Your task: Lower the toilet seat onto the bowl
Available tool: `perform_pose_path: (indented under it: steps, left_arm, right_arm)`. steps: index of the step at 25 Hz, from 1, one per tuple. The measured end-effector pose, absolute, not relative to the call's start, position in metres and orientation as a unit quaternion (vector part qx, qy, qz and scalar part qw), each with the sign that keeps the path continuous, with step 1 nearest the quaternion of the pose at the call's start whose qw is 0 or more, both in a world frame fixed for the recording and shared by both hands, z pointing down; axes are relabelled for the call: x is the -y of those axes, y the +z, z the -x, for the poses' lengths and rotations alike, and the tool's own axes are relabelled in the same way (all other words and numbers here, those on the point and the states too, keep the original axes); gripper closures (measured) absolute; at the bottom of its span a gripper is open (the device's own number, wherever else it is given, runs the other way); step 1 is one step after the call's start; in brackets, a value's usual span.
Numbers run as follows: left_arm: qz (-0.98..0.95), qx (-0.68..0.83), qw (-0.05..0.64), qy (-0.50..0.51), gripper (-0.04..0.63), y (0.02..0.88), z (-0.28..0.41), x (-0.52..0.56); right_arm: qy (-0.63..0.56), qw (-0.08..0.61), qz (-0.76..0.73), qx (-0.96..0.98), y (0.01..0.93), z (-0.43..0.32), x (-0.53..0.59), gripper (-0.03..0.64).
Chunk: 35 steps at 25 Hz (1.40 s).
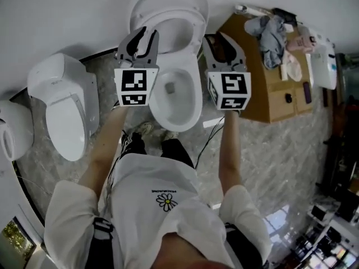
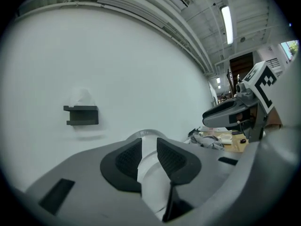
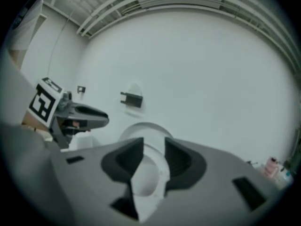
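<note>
Left tool (image 2: pixel 149 155), ribbed pads (image 2: pixel 129 159) apart, glossy oval seat (image 1: pixel 190 1) seemingly upright

toilet (image 1: pixel 193 86) centre — second toilet (image 1: pixel 64 111) left, cardboard box (image 1: pixel 275 100) right

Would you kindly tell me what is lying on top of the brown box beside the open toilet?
A crumpled grey-blue cloth, a pale cloth and two small dark items lie on the brown box; anything beneath the cloths is covered.

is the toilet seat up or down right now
Up. The seat stands raised, leaning back toward the wall, and the bowl rim below it is uncovered.
</note>
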<state>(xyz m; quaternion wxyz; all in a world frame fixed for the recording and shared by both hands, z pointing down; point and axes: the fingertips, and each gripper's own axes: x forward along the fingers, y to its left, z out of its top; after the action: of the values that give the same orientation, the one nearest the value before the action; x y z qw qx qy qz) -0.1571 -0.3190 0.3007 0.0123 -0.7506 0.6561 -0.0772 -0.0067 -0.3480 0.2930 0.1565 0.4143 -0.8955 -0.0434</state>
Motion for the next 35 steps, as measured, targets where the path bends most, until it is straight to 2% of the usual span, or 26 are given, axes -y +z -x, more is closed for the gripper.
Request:
perform_pose_path:
  steps: [6, 11, 16, 24, 27, 29, 35]
  left_arm:
    - [0.716, -0.691, -0.018, -0.100, 0.486, 0.343, 0.192, 0.372]
    - [0.709, -0.689, -0.034, -0.145, 0.423, 0.384, 0.209, 0.400]
    - [0.698, -0.694, -0.061, -0.167, 0.423, 0.421, 0.223, 0.414]
    - [0.700, -0.680, -0.063, -0.209, 0.423, 0.450, 0.225, 0.434]
    - [0.688, -0.692, -0.056, -0.213, 0.457, 0.456, 0.228, 0.439]
    - [0.684, -0.698, -0.058, -0.204, 0.492, 0.455, 0.231, 0.441]
    - [0.695, -0.690, -0.062, -0.192, 0.495, 0.455, 0.233, 0.441]
  right_arm:
    - [-0.065, 0.201, -0.394, 0.895, 0.332, 0.041, 0.429, 0.476]
    - [-0.078, 0.252, -0.380, 0.886, 0.374, 0.061, 0.471, 0.476]
    - [-0.091, 0.292, -0.364, 0.880, 0.415, 0.071, 0.493, 0.476]
    - [-0.102, 0.320, -0.364, 0.869, 0.440, 0.075, 0.517, 0.477]
    - [-0.102, 0.321, -0.367, 0.867, 0.443, 0.077, 0.520, 0.488]
    - [-0.106, 0.324, -0.377, 0.861, 0.443, 0.076, 0.524, 0.525]
    - [-0.100, 0.334, -0.388, 0.853, 0.442, 0.074, 0.526, 0.529]
